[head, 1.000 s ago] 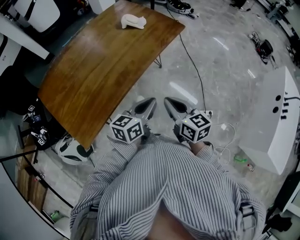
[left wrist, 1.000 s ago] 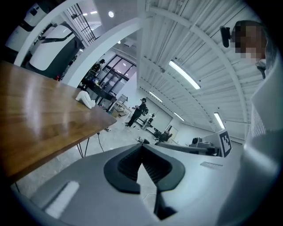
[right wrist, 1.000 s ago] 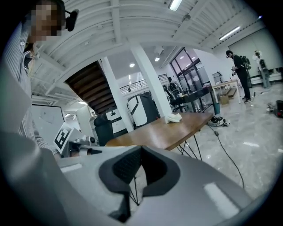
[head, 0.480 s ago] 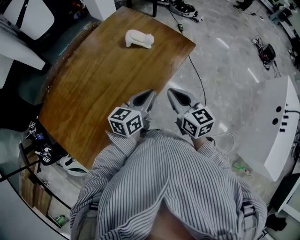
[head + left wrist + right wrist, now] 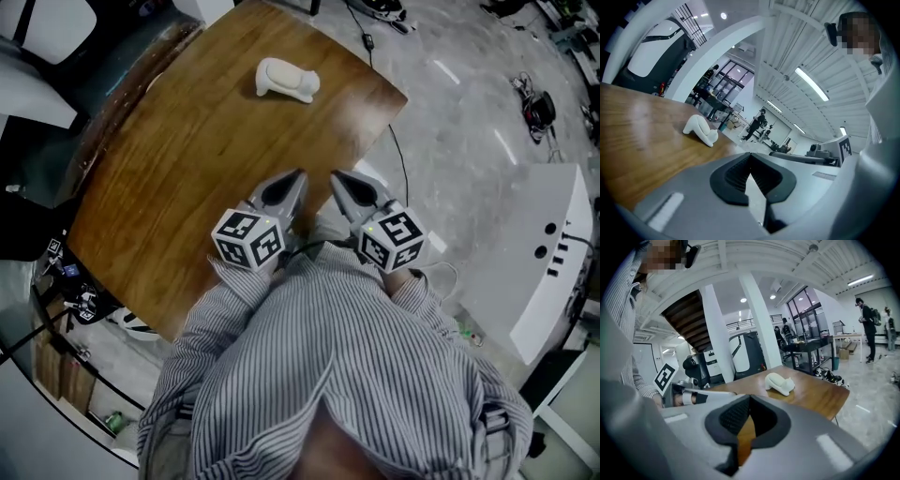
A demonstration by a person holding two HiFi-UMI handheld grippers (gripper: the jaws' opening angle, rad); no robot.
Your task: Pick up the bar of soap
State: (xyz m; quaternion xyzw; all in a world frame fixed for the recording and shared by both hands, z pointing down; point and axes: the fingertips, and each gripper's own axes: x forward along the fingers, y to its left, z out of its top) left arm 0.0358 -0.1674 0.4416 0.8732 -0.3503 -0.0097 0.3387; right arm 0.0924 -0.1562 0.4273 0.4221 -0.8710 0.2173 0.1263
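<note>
The bar of soap (image 5: 287, 79) is a white, lumpy, animal-like shape lying near the far end of the brown wooden table (image 5: 178, 187). It also shows in the left gripper view as the soap (image 5: 701, 130) and in the right gripper view as the soap (image 5: 780, 383), well ahead of both jaws. My left gripper (image 5: 292, 180) and right gripper (image 5: 342, 181) hang side by side close to my body, over the table's near right edge. Both are shut with nothing between the jaws, as the left gripper (image 5: 751, 164) and right gripper (image 5: 749, 401) show close up.
A white cabinet (image 5: 553, 272) stands on the grey floor to the right, and a black cable (image 5: 398, 159) runs along the floor past the table corner. Dark furniture (image 5: 37, 141) borders the table's left side. People stand far off in the hall.
The table and soap have drawn closer and lower in the head view. Both grippers now hang over the table's near edge instead of over the floor. Their jaws stayed shut.
</note>
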